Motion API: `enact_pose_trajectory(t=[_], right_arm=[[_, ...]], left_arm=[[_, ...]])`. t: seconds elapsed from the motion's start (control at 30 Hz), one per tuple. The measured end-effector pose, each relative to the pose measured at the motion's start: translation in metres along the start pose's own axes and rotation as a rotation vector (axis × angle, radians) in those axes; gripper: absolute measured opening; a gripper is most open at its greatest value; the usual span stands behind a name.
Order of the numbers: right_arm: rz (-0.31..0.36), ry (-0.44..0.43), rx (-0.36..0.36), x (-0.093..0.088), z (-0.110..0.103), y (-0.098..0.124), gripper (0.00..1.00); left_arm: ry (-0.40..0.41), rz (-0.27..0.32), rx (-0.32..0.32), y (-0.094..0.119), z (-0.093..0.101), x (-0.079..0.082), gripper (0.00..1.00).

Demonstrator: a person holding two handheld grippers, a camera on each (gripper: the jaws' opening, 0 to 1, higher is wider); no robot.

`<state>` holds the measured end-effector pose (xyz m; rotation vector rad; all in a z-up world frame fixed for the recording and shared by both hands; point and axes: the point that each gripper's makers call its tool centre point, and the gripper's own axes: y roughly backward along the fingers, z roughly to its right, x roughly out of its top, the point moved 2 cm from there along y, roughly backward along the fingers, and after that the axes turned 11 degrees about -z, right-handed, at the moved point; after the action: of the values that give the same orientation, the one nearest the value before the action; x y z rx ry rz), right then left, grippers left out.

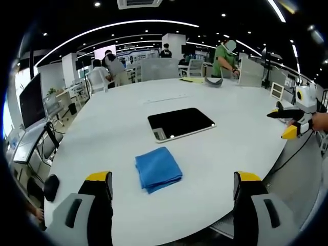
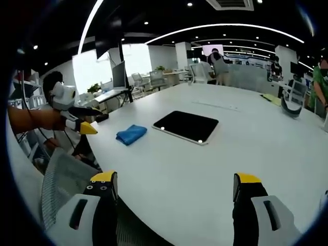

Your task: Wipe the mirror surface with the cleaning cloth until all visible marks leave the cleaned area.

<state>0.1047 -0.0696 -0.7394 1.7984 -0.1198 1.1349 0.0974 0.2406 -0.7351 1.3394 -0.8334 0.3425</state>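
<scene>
A dark rectangular mirror [image 1: 180,123] with a pale rim lies flat on the white table [image 1: 230,154]; in the right gripper view the mirror [image 2: 186,126] sits mid-table. A folded blue cloth [image 1: 158,169] rests just in front of it, nearer the table's edge, and the cloth [image 2: 131,134] lies left of the mirror in the right gripper view. My left gripper [image 1: 173,187] is open above the near edge, with the cloth ahead between its yellow-tipped jaws. My right gripper [image 2: 173,187] is open over bare table. Each gripper shows in the other's view: right gripper [image 1: 287,123], left gripper [image 2: 84,120].
Mesh chairs [image 2: 61,189] stand at the table's edge. A monitor [image 1: 32,100] and desks sit to the left. People [image 1: 223,59] stand at the far end, beside a dark headset-like object [image 1: 213,81] and yellow paper [image 1: 192,79].
</scene>
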Motion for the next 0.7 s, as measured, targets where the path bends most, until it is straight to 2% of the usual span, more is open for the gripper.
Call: enact_pose_trajectory(t=[0.43,0.7], right_arm=[[-0.004,0.013,0.016,0.000,-0.002,0.000,0.92],[0.010,0.029,0.016,0.003,-0.002,-0.001,0.93]], left_arm=[[0.006,-0.023,-0.027,-0.007,0.000,-0.004,0.99],[-0.026,-0.035,-0.031,-0.017,-0.007,0.000,0.97]])
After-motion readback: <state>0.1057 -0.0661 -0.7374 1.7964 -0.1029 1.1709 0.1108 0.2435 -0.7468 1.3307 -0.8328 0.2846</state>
